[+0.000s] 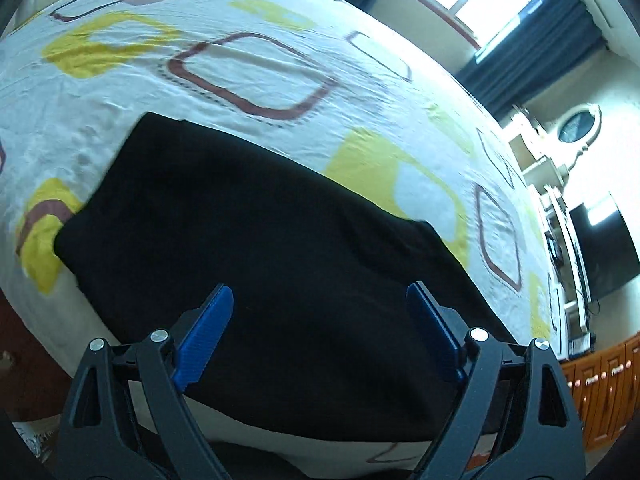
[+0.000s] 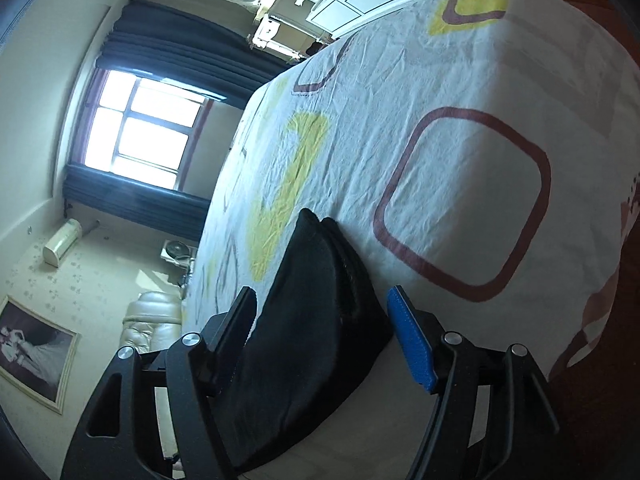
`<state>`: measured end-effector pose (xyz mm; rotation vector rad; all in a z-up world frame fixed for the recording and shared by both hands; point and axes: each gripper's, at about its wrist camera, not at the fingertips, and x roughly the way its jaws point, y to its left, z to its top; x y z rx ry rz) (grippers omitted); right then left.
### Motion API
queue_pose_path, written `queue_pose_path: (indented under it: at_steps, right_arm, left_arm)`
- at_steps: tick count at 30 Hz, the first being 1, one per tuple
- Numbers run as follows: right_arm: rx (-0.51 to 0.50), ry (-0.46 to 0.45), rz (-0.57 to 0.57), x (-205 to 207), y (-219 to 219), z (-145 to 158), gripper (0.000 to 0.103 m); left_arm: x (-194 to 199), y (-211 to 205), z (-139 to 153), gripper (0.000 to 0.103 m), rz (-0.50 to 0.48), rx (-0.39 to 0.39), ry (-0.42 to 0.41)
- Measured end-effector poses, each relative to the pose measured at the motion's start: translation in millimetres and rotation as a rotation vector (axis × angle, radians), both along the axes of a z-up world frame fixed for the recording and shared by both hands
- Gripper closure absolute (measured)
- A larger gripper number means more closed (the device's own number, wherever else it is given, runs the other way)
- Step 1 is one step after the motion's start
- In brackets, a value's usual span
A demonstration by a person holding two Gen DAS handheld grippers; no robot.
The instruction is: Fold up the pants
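So the black pants (image 1: 256, 240) are lying folded on the patterned bedsheet (image 1: 248, 68), near the bed's edge. Left gripper (image 1: 320, 300) hangs over them with its 2 blue pads (image 1: 208, 332) spread wide, nothing pinched. Right gripper (image 2: 320, 304) is spread too, the folded stack sitting between its fingers, untouched.
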<state>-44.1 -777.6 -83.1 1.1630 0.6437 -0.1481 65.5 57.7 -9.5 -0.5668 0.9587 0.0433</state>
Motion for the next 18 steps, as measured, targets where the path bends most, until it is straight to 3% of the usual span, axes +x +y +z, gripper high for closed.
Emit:
queue_pose_path:
  at_steps: [5, 8, 11, 13, 15, 18]
  right_arm:
    - [0.087, 0.055, 0.191, 42.0, -16.1, -19.0, 0.032]
    - [0.152, 0.023, 0.29, 57.0, -16.3, -23.6, 0.03]
    - [0.109, 0.061, 0.351, 67.4, -9.1, -19.7, 0.033]
    - [0.076, 0.11, 0.358, 72.0, -3.7, -17.2, 0.045]
    - [0.041, 0.171, 0.354, 73.4, -2.1, -15.7, 0.068]
    - [0.037, 0.196, 0.341, 71.9, 3.8, -12.9, 0.079]
  left_arm:
    - [0.6, 45.8, -4.3, 0.015, 0.059, -0.006, -0.014]
    - [1.7, 50.4, -0.5, 0.014, 0.001, 0.005, -0.063]
    - [11.5, 52.8, -9.4, 0.012, -0.059, 0.019, -0.054]
    - [21.0, 57.3, -22.2, 0.012, -0.078, 0.001, -0.023]
    - [26.6, 66.0, -35.8, 0.012, -0.051, -0.038, 0.006]
    - [27.1, 71.6, -39.4, 0.005, -0.041, -0.105, -0.017]
